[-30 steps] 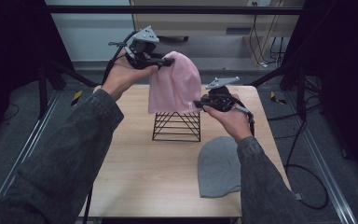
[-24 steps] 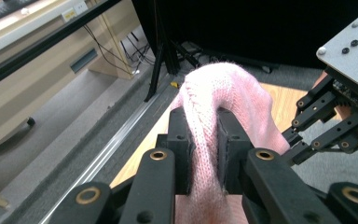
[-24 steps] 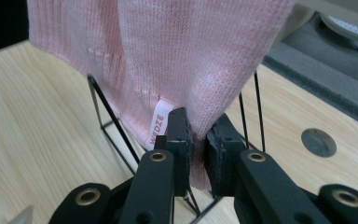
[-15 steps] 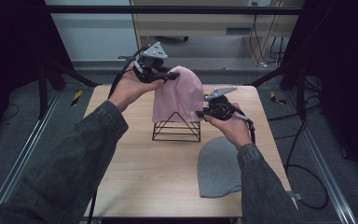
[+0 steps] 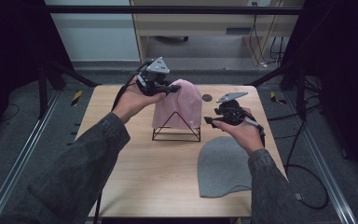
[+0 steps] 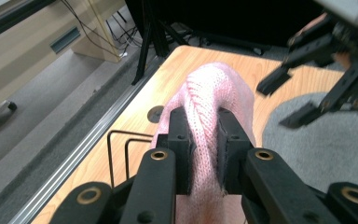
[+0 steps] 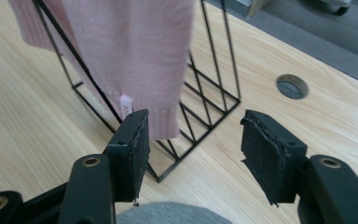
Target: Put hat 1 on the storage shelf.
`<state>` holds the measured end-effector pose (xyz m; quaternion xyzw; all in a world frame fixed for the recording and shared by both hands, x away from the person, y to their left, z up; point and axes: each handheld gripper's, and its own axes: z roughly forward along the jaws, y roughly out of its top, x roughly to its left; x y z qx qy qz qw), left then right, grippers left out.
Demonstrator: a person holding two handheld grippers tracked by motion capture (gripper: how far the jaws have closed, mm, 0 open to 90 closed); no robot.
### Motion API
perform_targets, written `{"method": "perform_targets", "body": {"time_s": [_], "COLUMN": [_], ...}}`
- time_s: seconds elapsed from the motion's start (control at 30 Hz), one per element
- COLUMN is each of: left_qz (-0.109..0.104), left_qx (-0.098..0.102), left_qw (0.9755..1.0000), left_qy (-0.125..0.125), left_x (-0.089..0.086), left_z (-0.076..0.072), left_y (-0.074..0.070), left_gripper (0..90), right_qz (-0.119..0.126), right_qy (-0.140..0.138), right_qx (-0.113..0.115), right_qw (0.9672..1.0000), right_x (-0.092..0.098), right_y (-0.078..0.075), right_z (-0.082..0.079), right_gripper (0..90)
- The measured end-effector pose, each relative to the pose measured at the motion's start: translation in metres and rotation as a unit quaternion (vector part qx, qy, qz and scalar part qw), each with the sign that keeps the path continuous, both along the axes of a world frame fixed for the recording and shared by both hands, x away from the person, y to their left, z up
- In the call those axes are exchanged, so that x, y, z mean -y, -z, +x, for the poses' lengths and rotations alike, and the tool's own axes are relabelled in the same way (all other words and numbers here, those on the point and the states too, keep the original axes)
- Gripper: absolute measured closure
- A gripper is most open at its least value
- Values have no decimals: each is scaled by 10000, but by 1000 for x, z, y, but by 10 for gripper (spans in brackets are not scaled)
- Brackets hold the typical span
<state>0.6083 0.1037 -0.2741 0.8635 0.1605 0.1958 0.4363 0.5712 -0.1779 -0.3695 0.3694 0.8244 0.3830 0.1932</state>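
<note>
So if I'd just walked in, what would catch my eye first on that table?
Probably the pink knitted hat, draped over a black wire stand at the middle of the wooden table; the left gripper pinches its top between shut jaws. Next, the grey knitted hat lying flat at the near right, and the right gripper, jaws open, beside the pink hat's hem.

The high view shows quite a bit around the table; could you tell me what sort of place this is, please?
Probably a lab or workshop set up for recording. A wooden table stands inside a dark metal frame, cables trail over the grey floor, and a person works handheld grippers on a pink knit hat draped over a wire stand.
</note>
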Motion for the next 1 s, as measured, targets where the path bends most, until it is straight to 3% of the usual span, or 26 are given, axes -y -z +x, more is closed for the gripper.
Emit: {"method": "perform_targets", "body": {"time_s": [0.2, 0.53, 0.63, 0.8, 1.0], "left_qz": [176, 209, 189, -67, -98], "left_qx": [-108, -213, -240, -173, -24], "left_qw": [9998, 9995, 9993, 9995, 9992], "left_qy": [-81, -121, -197, -263, -396], "left_x": [-2, -5, -6, -9, -15], "left_z": [0, -7, -9, -19, -35], "left_y": [14, 29, 31, 30, 27], "left_gripper": [783, 759, 689, 575, 467], "right_qz": [-30, -129, -183, -238, -279], "right_qy": [191, 418, 490, 631, 764], "right_qx": [3, -132, -177, -290, -465], "right_qw": [9998, 9990, 9985, 9973, 9956], "right_x": [13, 30, 36, 46, 53], "right_y": [1, 11, 15, 24, 33], "right_z": [-6, -17, -20, -24, -28], "right_gripper": [399, 396, 395, 406, 409]}}
